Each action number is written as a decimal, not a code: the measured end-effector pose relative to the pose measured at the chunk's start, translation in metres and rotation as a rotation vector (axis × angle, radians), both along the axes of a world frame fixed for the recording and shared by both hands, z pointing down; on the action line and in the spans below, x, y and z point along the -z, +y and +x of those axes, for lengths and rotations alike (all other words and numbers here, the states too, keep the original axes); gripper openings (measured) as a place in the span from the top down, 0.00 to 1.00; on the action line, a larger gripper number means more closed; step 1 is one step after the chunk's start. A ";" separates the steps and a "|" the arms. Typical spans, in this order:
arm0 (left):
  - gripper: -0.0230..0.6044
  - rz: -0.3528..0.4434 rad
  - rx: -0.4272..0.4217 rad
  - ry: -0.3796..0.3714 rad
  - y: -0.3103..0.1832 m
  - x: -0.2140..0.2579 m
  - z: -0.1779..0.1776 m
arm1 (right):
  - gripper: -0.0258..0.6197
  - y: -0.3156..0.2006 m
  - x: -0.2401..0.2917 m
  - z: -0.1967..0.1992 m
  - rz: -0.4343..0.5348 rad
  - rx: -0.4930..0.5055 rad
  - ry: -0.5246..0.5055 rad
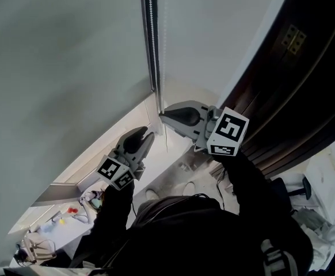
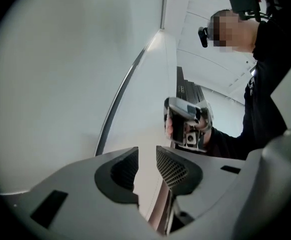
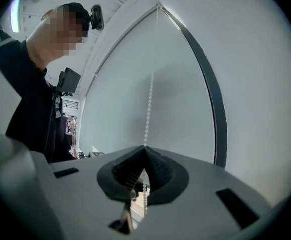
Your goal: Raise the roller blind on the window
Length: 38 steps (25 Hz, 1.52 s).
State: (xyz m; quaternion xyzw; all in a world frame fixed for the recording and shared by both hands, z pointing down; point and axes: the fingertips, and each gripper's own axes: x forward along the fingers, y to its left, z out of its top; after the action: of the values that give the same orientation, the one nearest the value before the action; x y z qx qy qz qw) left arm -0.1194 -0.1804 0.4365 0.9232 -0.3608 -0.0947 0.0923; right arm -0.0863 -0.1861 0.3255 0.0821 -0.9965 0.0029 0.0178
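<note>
No words, brand names, numbers or signs can be read in any of the views. Only black-and-white square patterns are seen. They are printed on the left marker cube (image 1: 117,174), carried by the left tool (image 1: 148,134), and on the right marker cube (image 1: 228,132), carried by the right tool (image 1: 163,115). No letters or digits are formed by them. The small things (image 1: 75,210) on the counter (image 1: 46,223) are shown too small for any print to be made out.

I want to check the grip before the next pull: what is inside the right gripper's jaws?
The white bead chain is pinched between the right gripper's closed jaws, running up along the blind. The pinched beads themselves are hidden within the grip.
</note>
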 end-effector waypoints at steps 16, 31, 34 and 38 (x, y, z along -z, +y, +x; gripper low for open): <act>0.67 0.042 -0.186 -0.072 0.008 0.064 0.031 | 0.95 0.036 -0.192 -0.008 -0.252 0.033 0.108; 0.86 0.121 -0.238 -0.133 0.005 0.107 0.047 | 0.95 0.045 -0.195 -0.005 -0.264 0.053 0.103; 0.95 0.109 -0.253 -0.142 0.009 0.108 0.050 | 0.95 0.044 -0.196 -0.002 -0.265 0.047 0.107; 0.95 0.081 -0.264 -0.074 0.011 0.107 0.050 | 0.95 0.046 -0.201 0.000 -0.290 0.071 0.110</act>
State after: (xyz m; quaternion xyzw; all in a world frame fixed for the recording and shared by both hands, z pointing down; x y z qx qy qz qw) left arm -0.0695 -0.1694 0.3296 0.9685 -0.2351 -0.0618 0.0533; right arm -0.0859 -0.1403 0.5269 0.0432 -0.9854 0.1416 0.0841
